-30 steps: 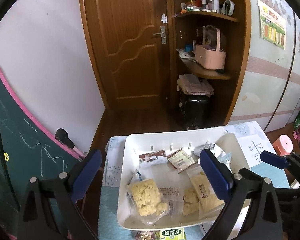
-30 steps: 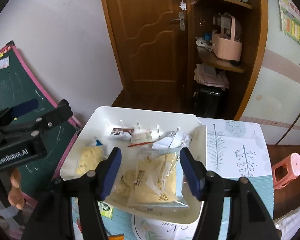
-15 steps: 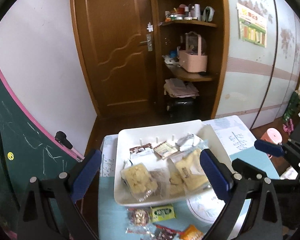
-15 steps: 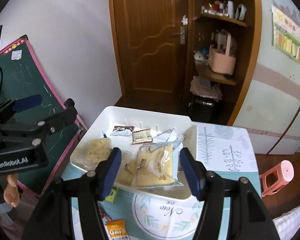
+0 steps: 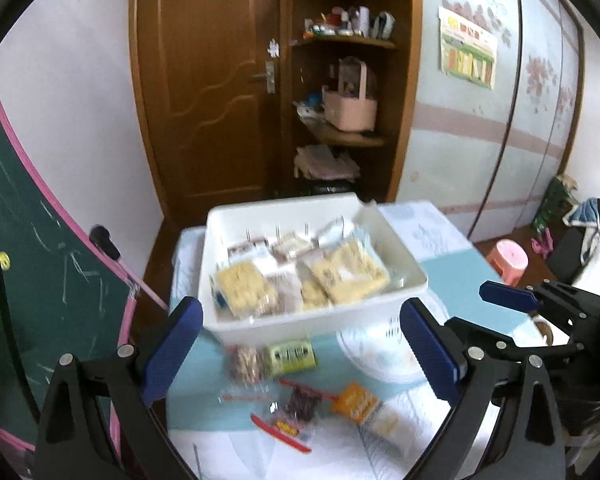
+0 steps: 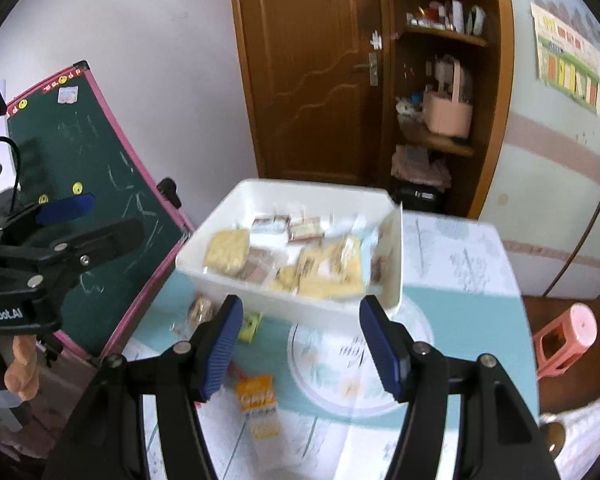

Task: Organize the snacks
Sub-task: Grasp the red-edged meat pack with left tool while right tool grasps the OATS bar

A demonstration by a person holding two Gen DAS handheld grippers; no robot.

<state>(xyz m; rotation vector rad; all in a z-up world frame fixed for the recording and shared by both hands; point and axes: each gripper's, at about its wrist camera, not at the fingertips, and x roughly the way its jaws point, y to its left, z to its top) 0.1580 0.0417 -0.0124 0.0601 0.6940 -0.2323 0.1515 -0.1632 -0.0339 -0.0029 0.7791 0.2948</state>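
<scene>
A white bin (image 5: 312, 322) (image 6: 260, 292) stands on the table, holding several clear packets of yellow snacks (image 5: 346, 270) (image 6: 226, 250) and small wrapped bars. Loose snacks lie on the table in front of it: a green packet (image 5: 292, 354) (image 6: 250, 326), an orange packet (image 5: 358, 402) (image 6: 258, 398), a brown-filled clear packet (image 5: 246, 362) and a red-edged packet (image 5: 288, 426). My left gripper (image 5: 300, 350) is open and empty, above the loose snacks. My right gripper (image 6: 302, 346) is open and empty, near the bin's front wall.
The table has a blue and white patterned cloth (image 5: 440, 272) (image 6: 452, 280). A green chalkboard with pink frame (image 5: 40, 248) (image 6: 84, 152) leans at the left. A wooden door (image 5: 212, 88), a corner shelf (image 5: 340, 132) and a pink stool (image 5: 508, 260) (image 6: 568, 336) stand beyond the table.
Both grippers have pulled back and up from the bin. The loose snacks on the table in front of it have come into view. Both stay open.
</scene>
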